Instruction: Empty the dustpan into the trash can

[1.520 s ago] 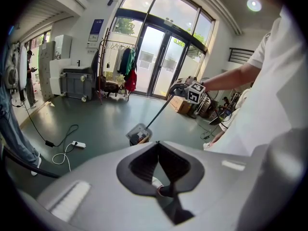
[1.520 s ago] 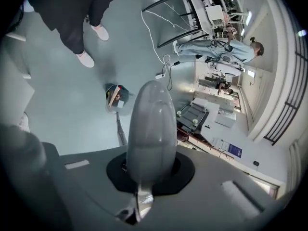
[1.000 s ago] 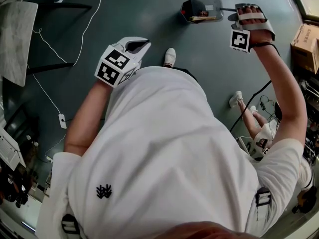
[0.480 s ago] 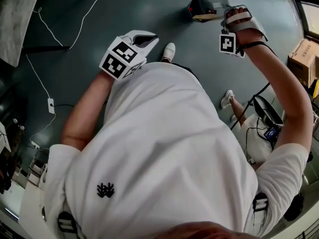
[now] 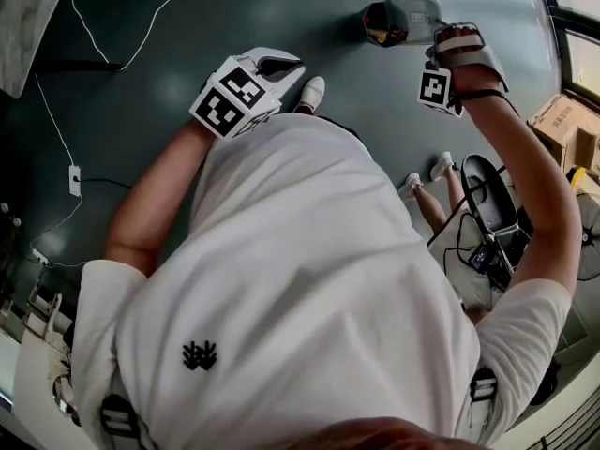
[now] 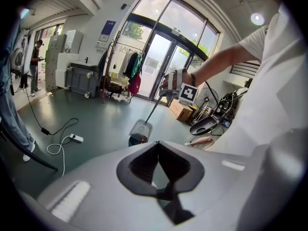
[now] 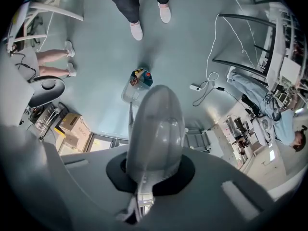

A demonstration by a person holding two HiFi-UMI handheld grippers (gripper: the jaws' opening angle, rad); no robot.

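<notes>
In the head view the grey dustpan (image 5: 398, 19) hangs above the floor at the top right, with coloured scraps inside. My right gripper (image 5: 442, 37) is shut on its long handle. From the right gripper view, the thick grey handle (image 7: 155, 124) runs out of the jaws down to the dustpan (image 7: 137, 80). My left gripper (image 5: 279, 66) is held near my chest, shut with nothing in it. The left gripper view shows the dustpan (image 6: 140, 130) hanging from the right gripper (image 6: 174, 83). I cannot make out a trash can for sure.
A seated person's legs (image 5: 427, 187) and a black round seat (image 5: 487, 193) lie at the right. Cardboard boxes (image 5: 562, 125) stand by the glass front. A power strip with white cable (image 5: 73, 178) lies on the floor at left. My own shoe (image 5: 314, 92) is below me.
The head view has swung, so the table at left has slid out and the boxes have shifted. The dustpan stays in the right gripper and has tipped slightly; the left gripper rose a little.
</notes>
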